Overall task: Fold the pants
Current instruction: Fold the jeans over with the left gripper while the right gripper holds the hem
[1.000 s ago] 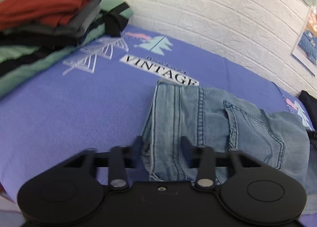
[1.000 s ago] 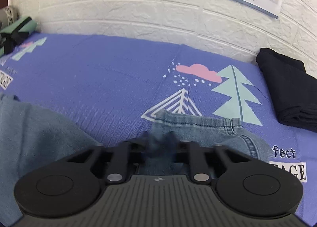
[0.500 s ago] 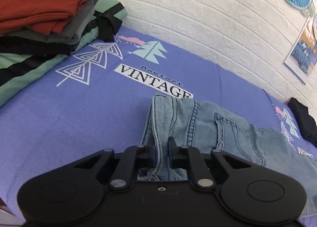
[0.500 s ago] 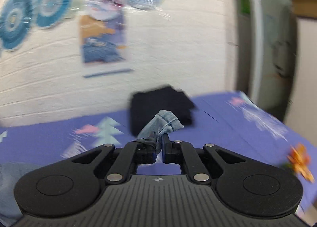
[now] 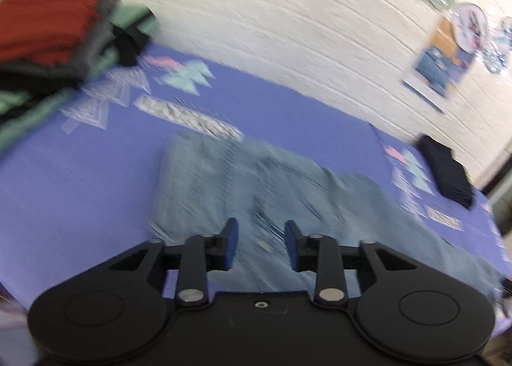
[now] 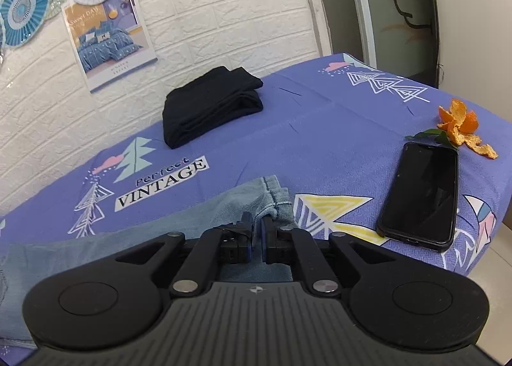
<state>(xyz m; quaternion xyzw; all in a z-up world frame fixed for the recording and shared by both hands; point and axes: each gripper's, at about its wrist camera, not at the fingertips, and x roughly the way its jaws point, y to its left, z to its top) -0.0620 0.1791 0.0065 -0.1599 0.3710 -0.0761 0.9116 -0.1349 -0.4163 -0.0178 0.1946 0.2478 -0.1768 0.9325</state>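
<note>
Holding the hem end of the jeans (image 6: 224, 206), your right gripper (image 6: 257, 230) has its jaws pinched nearly together on a fold of light denim, low over the purple printed bedsheet (image 6: 320, 142). Your left gripper (image 5: 260, 239) is released, jaws spread wide apart with nothing between them, hovering above the other end of the jeans (image 5: 256, 186); that view is motion-blurred, so seams and pockets are hard to read. The jeans lie stretched across the bedsheet, running from the left gripper's side toward the right gripper. Beside your right gripper, a black phone (image 6: 420, 196) lies flat near the bed's edge, with orange peel (image 6: 464, 129) just beyond it. A folded black garment (image 6: 211, 107) sits near the white brick wall. A stack of folded clothes (image 5: 54, 46) sits far left.
</note>
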